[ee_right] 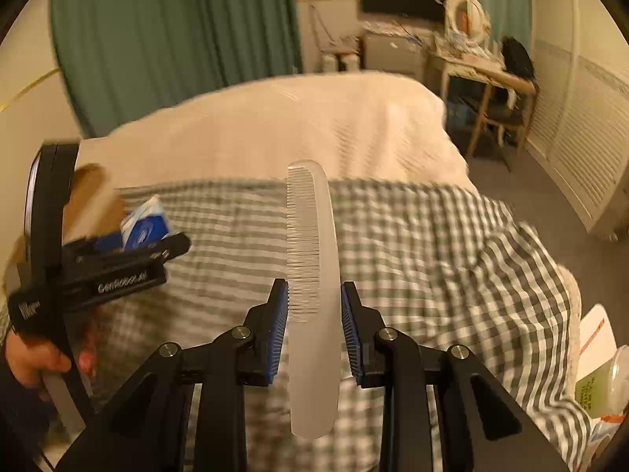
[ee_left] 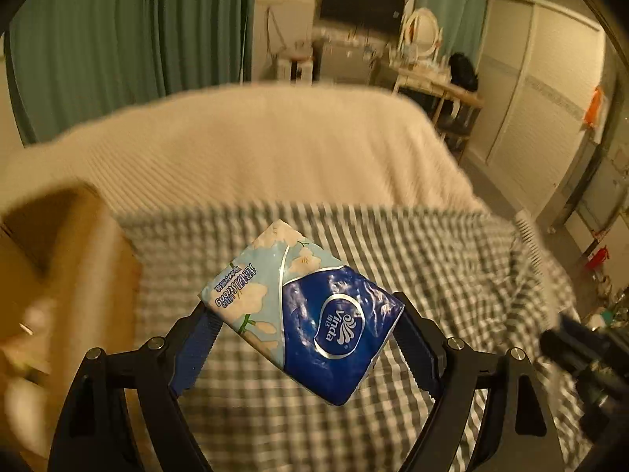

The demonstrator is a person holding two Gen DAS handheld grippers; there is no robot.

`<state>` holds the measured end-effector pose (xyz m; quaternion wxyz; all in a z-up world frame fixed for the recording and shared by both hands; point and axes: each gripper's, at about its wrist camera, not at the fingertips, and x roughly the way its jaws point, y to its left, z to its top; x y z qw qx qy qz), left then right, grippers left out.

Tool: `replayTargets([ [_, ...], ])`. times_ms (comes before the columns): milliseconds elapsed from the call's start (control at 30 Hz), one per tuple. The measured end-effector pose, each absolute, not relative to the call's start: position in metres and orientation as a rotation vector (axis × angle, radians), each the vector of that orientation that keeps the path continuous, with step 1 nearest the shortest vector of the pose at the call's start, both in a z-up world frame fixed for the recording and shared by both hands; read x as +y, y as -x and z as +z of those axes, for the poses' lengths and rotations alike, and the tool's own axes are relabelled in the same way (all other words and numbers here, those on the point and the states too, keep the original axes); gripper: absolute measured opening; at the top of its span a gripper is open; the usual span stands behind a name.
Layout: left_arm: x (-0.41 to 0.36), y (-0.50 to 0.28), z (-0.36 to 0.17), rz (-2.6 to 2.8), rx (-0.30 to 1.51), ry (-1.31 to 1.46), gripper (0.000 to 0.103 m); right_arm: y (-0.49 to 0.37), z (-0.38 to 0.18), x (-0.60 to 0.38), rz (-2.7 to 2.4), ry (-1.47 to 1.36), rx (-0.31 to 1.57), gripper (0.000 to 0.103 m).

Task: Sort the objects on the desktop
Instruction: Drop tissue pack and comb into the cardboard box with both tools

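A blue and pale floral Vinda tissue pack [ee_left: 334,326] hangs tilted above the checked cloth, with my left gripper [ee_left: 302,305] shut on its two sides. The right wrist view shows the same pack [ee_right: 145,224] in the left gripper [ee_right: 157,244] at the left, with a hand [ee_right: 31,362] on its handle. My right gripper [ee_right: 314,284] is shut on a long frosted clear comb [ee_right: 314,236]. The comb points away from me, teeth to the left, raised over the cloth. Part of the right gripper [ee_left: 582,354] shows blurred at the left wrist view's right edge.
A grey-and-white checked cloth [ee_left: 432,275] covers the near surface, with a cream bedspread [ee_left: 275,137] beyond it. An open cardboard box [ee_left: 59,275] stands at the left. A white carton and a plastic bag [ee_right: 601,373] lie at the right. A dressing table stands far back.
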<state>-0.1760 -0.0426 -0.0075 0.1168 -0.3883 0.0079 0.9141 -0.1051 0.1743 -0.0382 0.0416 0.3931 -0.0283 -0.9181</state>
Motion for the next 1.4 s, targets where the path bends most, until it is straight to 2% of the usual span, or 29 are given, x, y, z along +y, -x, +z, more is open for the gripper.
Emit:
replayTargets([
  [133, -0.103, 0.171, 0.048, 2.701, 0.044, 1.064, 0.086, 0.091, 0.011, 0.115, -2.744, -1.124, -0.112, 0.026],
  [233, -0.157, 0.173, 0.066, 2.766, 0.077, 1.047, 0.086, 0.092, 0.041, 0.062, -2.662, -1.07, -0.148, 0.026],
  [367, -0.233, 0.177, 0.06, 2.898, 0.148, 1.084, 0.086, 0.106, 0.049, -0.014, -2.522, -1.052, -0.277, 0.026],
  [500, -0.285, 0.179, 0.034, 2.962, 0.255, 1.13, 0.087, 0.128, 0.022, -0.089, -2.409, -1.142, -0.395, 0.026],
  [567, -0.301, 0.181, 0.021, 2.951, 0.239, 1.167, 0.092, 0.136, 0.013, -0.115, -2.378, -1.171, -0.401, 0.027],
  [600, -0.308, 0.183, 0.014, 2.942, 0.225, 1.192, 0.094, 0.139, 0.008, -0.128, -2.373, -1.184, -0.404, 0.029],
  [633, -0.314, 0.185, 0.007, 2.931, 0.209, 1.218, 0.099, 0.142, 0.004, -0.136, -2.372, -1.193, -0.411, 0.052],
  [667, -0.317, 0.187, 0.004, 2.926, 0.197, 1.232, 0.1, 0.145, 0.002, -0.136, -2.36, -1.198, -0.421, 0.07],
  [700, -0.319, 0.188, 0.001, 2.918, 0.184, 1.239, 0.1, 0.148, 0.001, -0.138, -2.353, -1.205, -0.435, 0.092],
  [767, -0.322, 0.183, -0.001, 2.91, 0.171, 1.23, 0.1, 0.147, 0.005, -0.133, -2.4, -1.169, -0.444, 0.092],
  [900, -0.301, 0.171, 0.01, 2.918, 0.103, 1.141, 0.103, 0.137, 0.02, -0.117, -2.541, -1.11, -0.281, 0.093],
  [1000, -0.295, 0.156, 0.017, 2.937, -0.017, 1.098, 0.103, 0.128, 0.022, -0.099, -2.702, -1.088, -0.153, 0.103],
  [1033, -0.295, 0.15, 0.018, 2.932, -0.089, 1.105, 0.103, 0.13, 0.022, -0.093, -2.751, -1.087, -0.13, 0.102],
  [1233, -0.297, 0.115, -0.001, 2.995, -0.306, 1.11, 0.103, 0.101, 0.012, -0.053, -2.917, -1.124, -0.088, 0.102],
  [1400, -0.289, 0.095, -0.031, 3.022, -0.287, 1.194, 0.103, 0.08, -0.013, -0.038, -2.955, -1.134, -0.086, 0.102],
])
